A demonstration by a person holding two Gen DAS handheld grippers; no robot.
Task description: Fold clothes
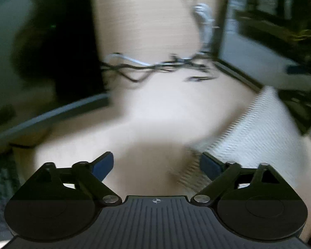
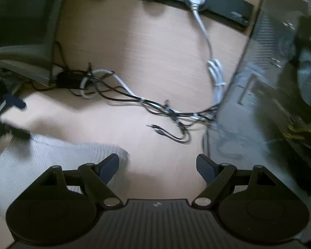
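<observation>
Left wrist view: our left gripper (image 1: 156, 166), jaws wide and empty, has the white ribbed knit garment (image 1: 257, 128) at its right finger; our right gripper (image 2: 157, 166), equally wide, sees it leftward (image 2: 37, 157), on the wooden desk (image 2: 147, 47).

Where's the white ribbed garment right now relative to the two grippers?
The white ribbed garment lies on the wooden desk at lower left of the right wrist view, beside the right gripper; in the left wrist view it's lower right, beside the left gripper.
</observation>
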